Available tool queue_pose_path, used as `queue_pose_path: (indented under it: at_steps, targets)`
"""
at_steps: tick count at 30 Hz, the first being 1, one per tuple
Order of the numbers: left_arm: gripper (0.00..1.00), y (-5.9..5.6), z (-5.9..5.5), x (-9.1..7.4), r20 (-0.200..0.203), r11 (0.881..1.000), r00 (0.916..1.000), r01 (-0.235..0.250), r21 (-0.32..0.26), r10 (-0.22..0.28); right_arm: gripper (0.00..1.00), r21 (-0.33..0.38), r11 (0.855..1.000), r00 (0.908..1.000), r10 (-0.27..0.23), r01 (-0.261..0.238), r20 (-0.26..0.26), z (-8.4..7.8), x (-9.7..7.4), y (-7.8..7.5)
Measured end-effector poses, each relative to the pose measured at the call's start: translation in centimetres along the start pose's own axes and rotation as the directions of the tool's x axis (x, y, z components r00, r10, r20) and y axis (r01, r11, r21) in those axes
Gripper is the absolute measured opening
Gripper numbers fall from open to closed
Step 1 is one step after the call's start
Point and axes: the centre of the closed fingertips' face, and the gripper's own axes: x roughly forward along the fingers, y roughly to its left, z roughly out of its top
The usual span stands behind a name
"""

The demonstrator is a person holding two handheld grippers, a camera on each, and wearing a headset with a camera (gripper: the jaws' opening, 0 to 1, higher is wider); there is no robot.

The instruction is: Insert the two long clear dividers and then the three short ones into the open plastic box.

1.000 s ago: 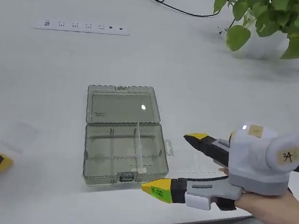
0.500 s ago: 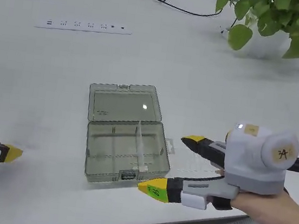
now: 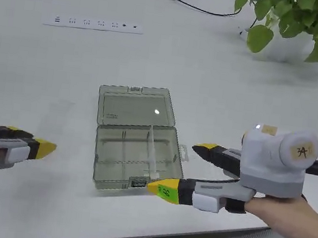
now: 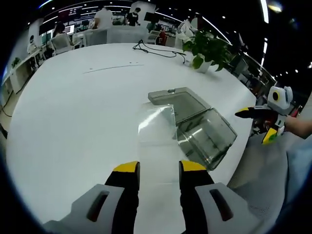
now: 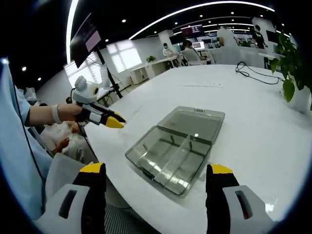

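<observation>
Left gripper (image 3: 44,149): had neared the clear dividers (image 4: 157,124), slightly parted, empty; pickup looked next.
Right gripper (image 3: 181,168): gaping, empty.

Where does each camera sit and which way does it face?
Head view: headset, looking down at the box; left tool, right tool, a hand show.
Left gripper view: left tool, facing the box past a clear divider; own jaws.
Right gripper view: right tool, facing the box's latch side; own jaws.
All share the box.
</observation>
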Motion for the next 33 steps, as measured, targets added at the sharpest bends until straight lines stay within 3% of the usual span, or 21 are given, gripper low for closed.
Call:
queue_pose_path:
  at_steps: [3,8,13,24,29,33]
  targets:
    - [0.30,-1.1,0.8,0.2,0.044,1.000,0.9990,0.007,0.002,-0.007,0.83,0.088,0.996,0.9992,0.010,-0.013,0.038,1.1,0.1,0.1]
    - [0.30,-2.8,1.9,0.7,0.096,1.000,0.9951,0.021,0.023,-0.023,0.80,0.118,0.993,0.9973,0.013,-0.022,0.072,2.3,0.3,0.0]
    - [0.30,-4.1,2.3,1.5,0.120,0.999,0.9920,0.037,0.024,-0.040,0.77,0.135,0.990,0.9954,0.016,-0.029,0.095,3.4,0.9,0.2]
    - [0.30,-7.6,3.4,2.6,0.187,0.996,0.9786,0.084,0.011,-0.085,0.68,0.224,0.973,0.9800,0.015,-0.060,0.198,7.0,2.6,0.3]
    - [0.30,-8.8,3.9,2.7,0.219,0.996,0.9714,0.094,0.006,-0.093,0.54,0.268,0.961,0.9828,0.025,-0.075,0.183,7.3,3.6,0.3]
    - [0.30,-9.4,4.0,2.8,0.232,0.995,0.9678,0.100,0.002,-0.098,0.40,0.329,0.940,0.9870,0.042,-0.091,0.155,7.1,4.2,0.6]
